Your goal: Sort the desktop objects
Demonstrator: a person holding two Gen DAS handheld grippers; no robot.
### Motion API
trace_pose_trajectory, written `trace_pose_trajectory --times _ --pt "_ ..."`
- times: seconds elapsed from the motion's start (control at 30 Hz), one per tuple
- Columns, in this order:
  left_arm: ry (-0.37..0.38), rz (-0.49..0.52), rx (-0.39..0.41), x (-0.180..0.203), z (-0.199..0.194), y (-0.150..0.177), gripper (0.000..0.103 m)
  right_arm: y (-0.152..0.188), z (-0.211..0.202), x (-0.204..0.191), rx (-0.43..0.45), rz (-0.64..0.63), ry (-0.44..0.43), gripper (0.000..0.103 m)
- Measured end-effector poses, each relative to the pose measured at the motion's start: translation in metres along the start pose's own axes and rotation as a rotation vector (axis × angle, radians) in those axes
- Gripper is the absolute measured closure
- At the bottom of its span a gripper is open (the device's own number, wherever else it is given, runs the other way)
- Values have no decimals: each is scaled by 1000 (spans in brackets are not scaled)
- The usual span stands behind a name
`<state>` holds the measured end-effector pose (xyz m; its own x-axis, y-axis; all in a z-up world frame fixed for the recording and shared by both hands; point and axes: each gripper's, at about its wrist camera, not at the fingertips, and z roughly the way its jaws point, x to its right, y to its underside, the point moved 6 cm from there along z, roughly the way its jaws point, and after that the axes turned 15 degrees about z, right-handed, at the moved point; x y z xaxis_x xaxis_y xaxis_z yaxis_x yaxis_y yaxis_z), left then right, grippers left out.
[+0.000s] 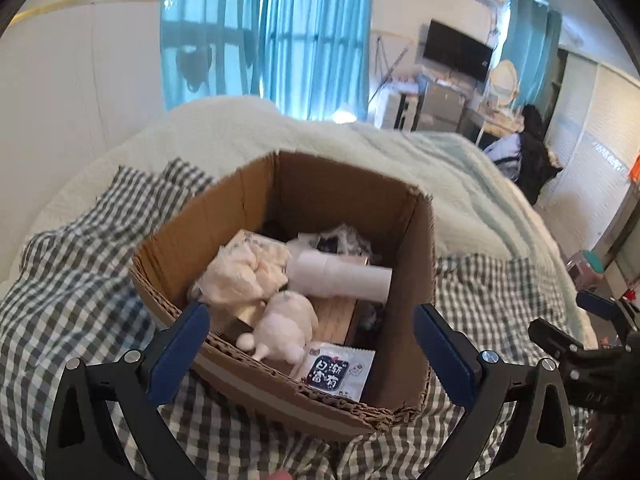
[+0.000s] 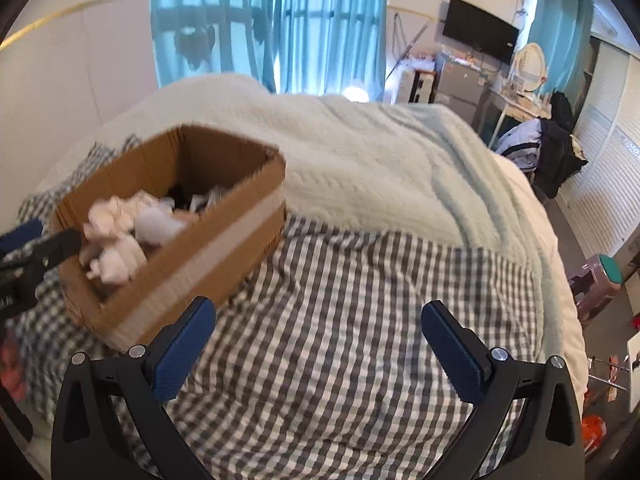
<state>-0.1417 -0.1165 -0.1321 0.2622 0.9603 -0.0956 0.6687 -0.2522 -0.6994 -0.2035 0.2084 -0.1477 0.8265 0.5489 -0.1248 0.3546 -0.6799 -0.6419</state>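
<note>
- Left gripper [image 1: 312,344] hovers over the cardboard box [image 1: 224,216], jaws wide apart, holding nothing.
- Right gripper [image 2: 318,344] over the checked blanket [image 2: 360,300], jaws wide apart, holding nothing.

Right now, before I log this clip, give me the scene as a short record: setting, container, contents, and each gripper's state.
setting: cardboard box resting on a checked bedsheet, pale blanket behind it
box: open-topped, pale tape strip along one outer side
contents: white plush toy, white cylinder lying on its side, printed sachet, crumpled cream cloth
left gripper: open, at the box's near rim, holding nothing
right gripper: open, over the checked sheet beside the box, holding nothing
</note>
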Motion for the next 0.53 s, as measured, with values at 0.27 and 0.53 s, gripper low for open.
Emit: trace_pose_trajectory --times 0.27,0.53 --pt "-3 -18 -34 12 14 5 0 5 14 13 -50 97 -18 0" --pt "-69 58 -68 27 15 11 0 12 11 17 -77 99 -30 0"
